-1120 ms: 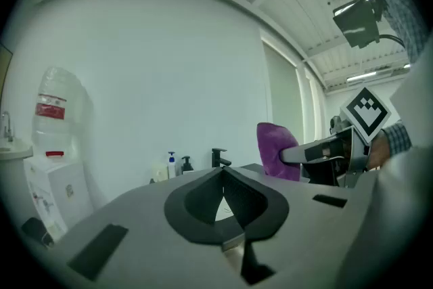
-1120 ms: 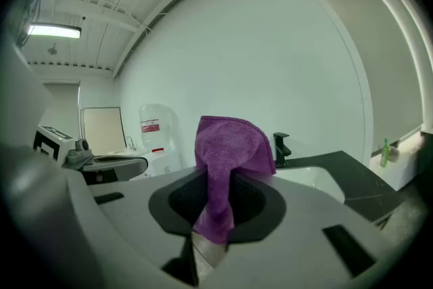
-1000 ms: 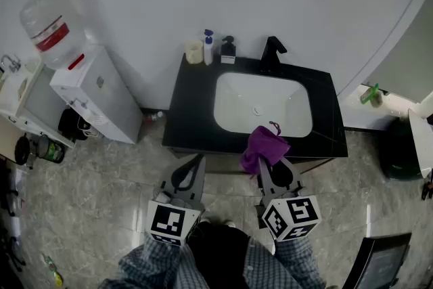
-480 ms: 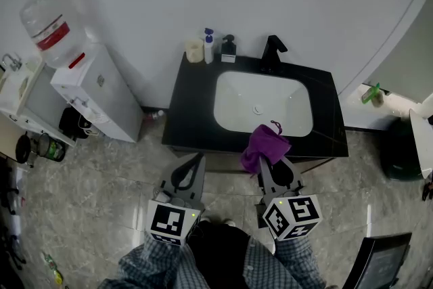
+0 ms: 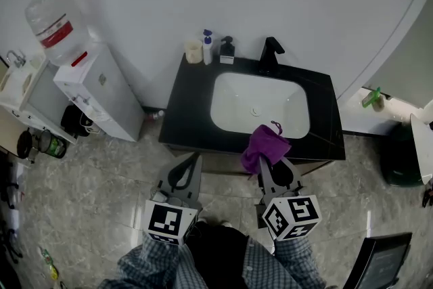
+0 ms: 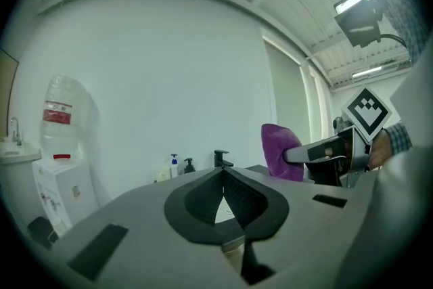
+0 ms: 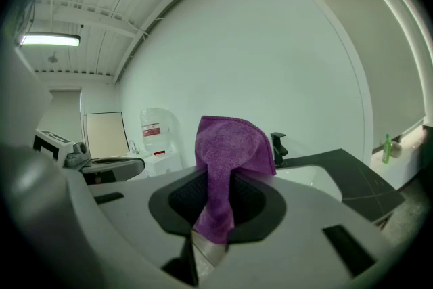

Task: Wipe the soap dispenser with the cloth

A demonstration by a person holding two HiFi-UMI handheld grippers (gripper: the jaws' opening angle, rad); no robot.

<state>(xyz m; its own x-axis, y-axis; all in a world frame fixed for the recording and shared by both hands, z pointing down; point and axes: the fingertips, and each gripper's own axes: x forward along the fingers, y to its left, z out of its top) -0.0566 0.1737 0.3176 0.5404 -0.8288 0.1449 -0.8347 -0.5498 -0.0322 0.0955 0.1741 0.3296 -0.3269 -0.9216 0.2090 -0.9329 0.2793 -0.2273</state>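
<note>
The dark pump soap dispenser point(image 5: 227, 51) stands at the back left of the black counter point(image 5: 186, 112), beside a white bottle with a blue pump point(image 5: 208, 47). In the left gripper view the soap dispenser point(image 6: 189, 165) is small and far off. My right gripper point(image 5: 262, 160) is shut on a purple cloth point(image 5: 265, 145) at the counter's front edge, far from the dispenser. In the right gripper view the cloth point(image 7: 226, 152) bunches up above the right gripper point(image 7: 220, 176). My left gripper point(image 5: 195, 159) is shut and empty, left of the cloth; the left gripper point(image 6: 222, 171) points toward the counter.
A white sink point(image 5: 260, 105) fills the counter's middle, with a black faucet point(image 5: 272, 51) behind it and a pale cup point(image 5: 194, 52) at the back left corner. A water cooler point(image 5: 95, 91) with its bottle stands to the left on the tiled floor.
The head view has shifted slightly, so the counter sits a little further left. Both grippers and the cloth keep the same pose.
</note>
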